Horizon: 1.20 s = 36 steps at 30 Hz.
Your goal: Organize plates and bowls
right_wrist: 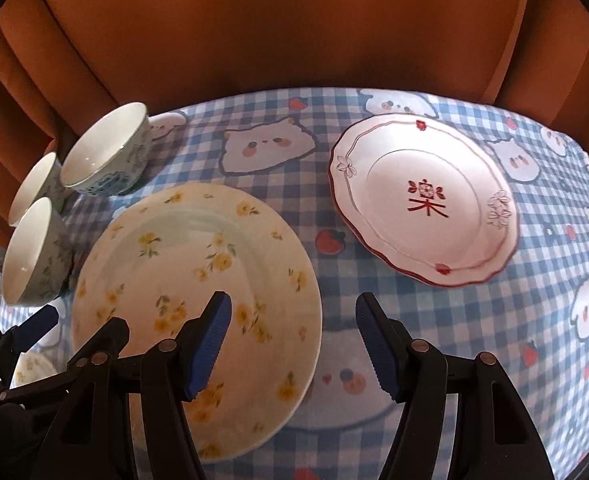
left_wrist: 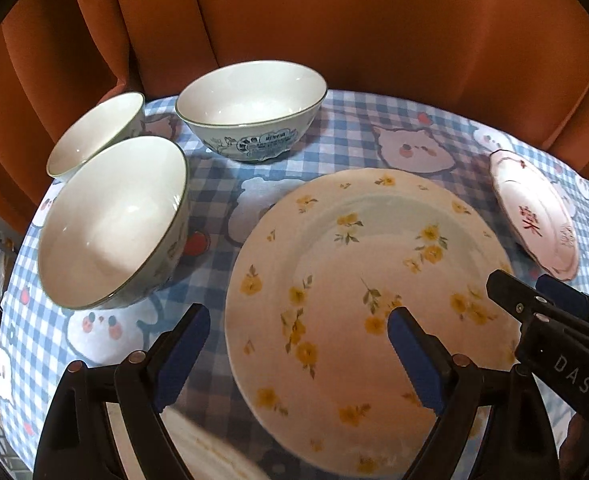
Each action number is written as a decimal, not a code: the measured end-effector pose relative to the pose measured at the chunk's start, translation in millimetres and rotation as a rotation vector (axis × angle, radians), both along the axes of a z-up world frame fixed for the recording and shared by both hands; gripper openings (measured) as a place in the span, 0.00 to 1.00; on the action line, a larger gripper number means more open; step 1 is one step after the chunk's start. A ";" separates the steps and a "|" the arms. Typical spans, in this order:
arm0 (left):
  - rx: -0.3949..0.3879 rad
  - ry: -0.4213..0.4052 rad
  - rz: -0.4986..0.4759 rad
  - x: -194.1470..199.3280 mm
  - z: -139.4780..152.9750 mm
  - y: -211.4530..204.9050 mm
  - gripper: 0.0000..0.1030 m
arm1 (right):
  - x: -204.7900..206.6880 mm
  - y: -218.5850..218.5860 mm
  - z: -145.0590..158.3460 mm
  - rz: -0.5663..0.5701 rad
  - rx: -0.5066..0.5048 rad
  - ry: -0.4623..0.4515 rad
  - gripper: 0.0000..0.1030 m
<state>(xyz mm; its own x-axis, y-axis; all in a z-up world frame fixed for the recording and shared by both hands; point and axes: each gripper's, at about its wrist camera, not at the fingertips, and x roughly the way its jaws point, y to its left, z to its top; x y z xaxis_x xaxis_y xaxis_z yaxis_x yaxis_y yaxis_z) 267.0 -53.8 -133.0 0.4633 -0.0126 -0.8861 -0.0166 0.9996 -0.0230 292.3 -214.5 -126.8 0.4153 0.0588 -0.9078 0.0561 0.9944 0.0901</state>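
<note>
A large yellow-flowered plate [left_wrist: 366,272] [right_wrist: 182,264] lies on the blue checked tablecloth [right_wrist: 474,340]. My left gripper [left_wrist: 298,344] hovers open over the plate's left rim. My right gripper [right_wrist: 294,344] hovers open over its right rim, and it also shows at the right of the left wrist view [left_wrist: 530,292]. No pad touches the plate. Three white bowls with blue patterns stand to the left: a near one [left_wrist: 110,224], a far-left one [left_wrist: 94,136] and a back one [left_wrist: 250,108]. A red-rimmed plate [right_wrist: 422,200] lies to the right.
An orange padded backrest [left_wrist: 334,20] rises right behind the table's far edge. Part of another flowered plate [right_wrist: 34,364] shows at the front left, under my left gripper. The table's left edge [left_wrist: 10,280] drops off to clutter below.
</note>
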 end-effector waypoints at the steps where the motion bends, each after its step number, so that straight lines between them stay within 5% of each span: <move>1: 0.000 0.003 0.003 2.3 -2.2 0.4 0.88 | 2.2 -0.2 -2.8 0.001 0.002 0.003 0.66; 11: -0.021 0.039 0.021 18.0 -19.6 2.9 0.79 | 21.7 5.8 -23.1 0.021 0.031 0.028 0.66; 15: -0.022 0.046 0.024 22.3 -21.0 5.0 0.76 | 25.7 9.9 -28.2 0.035 0.014 0.040 0.53; 20: -0.021 0.049 0.021 23.2 -20.8 7.2 0.75 | 24.8 13.2 -28.9 0.042 -0.018 0.039 0.53; 36: -0.030 0.108 -0.132 -26.1 -16.8 -33.2 0.75 | -40.1 -23.9 -24.7 -0.072 -0.044 0.099 0.53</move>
<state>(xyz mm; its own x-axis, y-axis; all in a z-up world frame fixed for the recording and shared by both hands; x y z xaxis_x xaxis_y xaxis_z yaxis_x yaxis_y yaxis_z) 240.9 -87.0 -149.8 0.3575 -0.0945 -0.9291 0.1107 0.9921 -0.0584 252.2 -238.4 -151.6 0.3255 -0.0087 -0.9455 0.1342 0.9903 0.0371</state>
